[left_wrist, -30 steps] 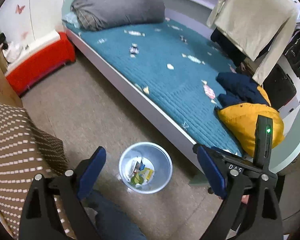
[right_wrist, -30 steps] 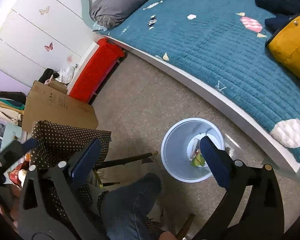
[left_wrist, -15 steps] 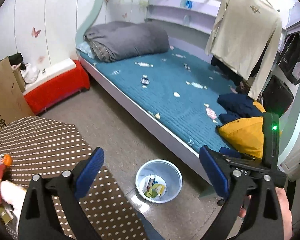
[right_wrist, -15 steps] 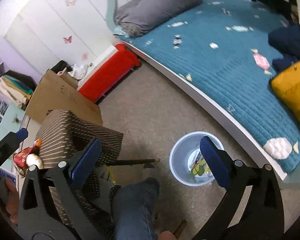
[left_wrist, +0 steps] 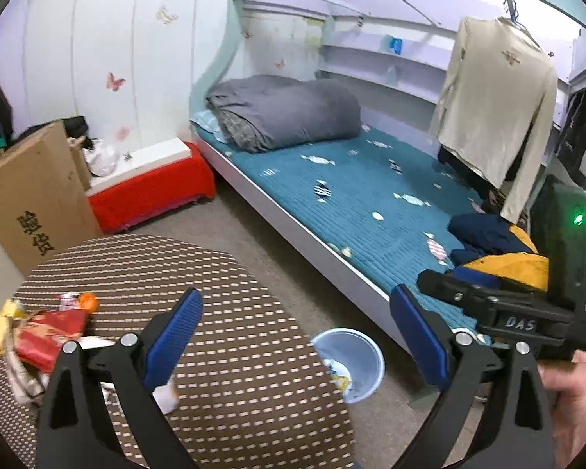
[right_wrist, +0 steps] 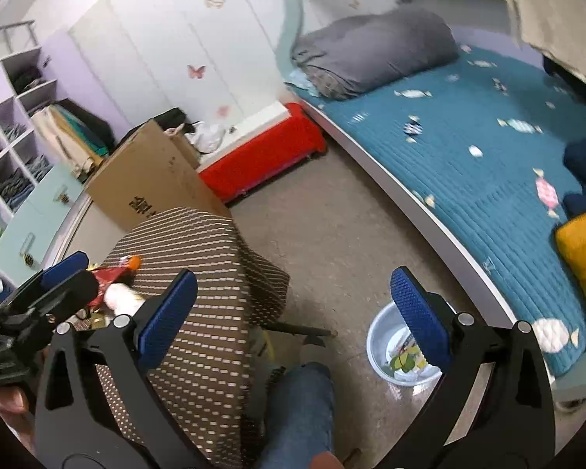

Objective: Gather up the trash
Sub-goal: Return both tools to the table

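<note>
My left gripper [left_wrist: 297, 312] is open and empty above a round table with a brown dotted cloth [left_wrist: 230, 273]. At the table's left edge lies a trash pile: a red wrapper [left_wrist: 47, 332], a yellow wrapper [left_wrist: 4, 318] and an orange piece [left_wrist: 88, 300]. A small white scrap [left_wrist: 167, 395] lies by the left finger. A pale blue bin [left_wrist: 365, 367] holding wrappers stands on the floor past the table's right edge. My right gripper [right_wrist: 293, 297] is also open and empty, over the gap between the table [right_wrist: 199, 265] and the bin [right_wrist: 383, 346]. The red wrapper [right_wrist: 107, 273] shows there too.
A bed with a teal quilt [left_wrist: 371, 195] runs along the right, with a grey duvet [left_wrist: 289, 113] and a yellow cushion [left_wrist: 511, 267]. A red box [left_wrist: 148, 191] and a cardboard carton [left_wrist: 27, 195] stand by the wall. A person's knee in jeans [right_wrist: 301, 410] is below the right gripper.
Both grippers have lifted and swung away from the bin toward the table. The tabletop and its trash pile have come into view; the bin now sits low in both views.
</note>
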Available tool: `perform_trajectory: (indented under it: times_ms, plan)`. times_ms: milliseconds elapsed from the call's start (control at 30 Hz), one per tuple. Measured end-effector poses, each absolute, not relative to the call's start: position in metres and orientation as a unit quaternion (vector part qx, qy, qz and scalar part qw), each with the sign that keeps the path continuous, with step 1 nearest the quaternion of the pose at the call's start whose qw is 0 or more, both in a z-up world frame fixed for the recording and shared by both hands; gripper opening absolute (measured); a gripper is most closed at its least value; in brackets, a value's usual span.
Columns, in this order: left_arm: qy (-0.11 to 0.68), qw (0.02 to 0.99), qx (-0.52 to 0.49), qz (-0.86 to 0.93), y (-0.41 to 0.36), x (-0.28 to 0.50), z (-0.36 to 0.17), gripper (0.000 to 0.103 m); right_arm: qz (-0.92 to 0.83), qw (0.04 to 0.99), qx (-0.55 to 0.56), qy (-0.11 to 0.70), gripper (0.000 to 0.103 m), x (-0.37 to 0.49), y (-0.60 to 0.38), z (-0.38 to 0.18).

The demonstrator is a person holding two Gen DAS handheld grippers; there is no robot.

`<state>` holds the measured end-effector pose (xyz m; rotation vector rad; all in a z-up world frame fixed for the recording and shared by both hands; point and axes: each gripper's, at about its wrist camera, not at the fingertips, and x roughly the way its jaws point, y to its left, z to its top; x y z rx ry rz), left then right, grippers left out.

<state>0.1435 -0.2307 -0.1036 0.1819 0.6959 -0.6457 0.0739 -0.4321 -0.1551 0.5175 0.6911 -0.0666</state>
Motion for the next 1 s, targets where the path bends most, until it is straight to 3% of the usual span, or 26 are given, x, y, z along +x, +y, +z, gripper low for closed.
perform_trajectory:
  times_ms: [600, 1000]
  plan:
    - [0.319, 0.928, 0.034, -0.192, -0.089, 0.148, -0.094, 0.095, 0.071, 0.931, 0.149, 0.326, 0.097, 0.119, -0.305, -0.104]
    - [0.319, 0.941, 0.001, -0.115, -0.005, 0.157, -0.108, 0.095, 0.125, 0.929, 0.095, 0.335, 0.097, 0.146, -0.226, -0.102]
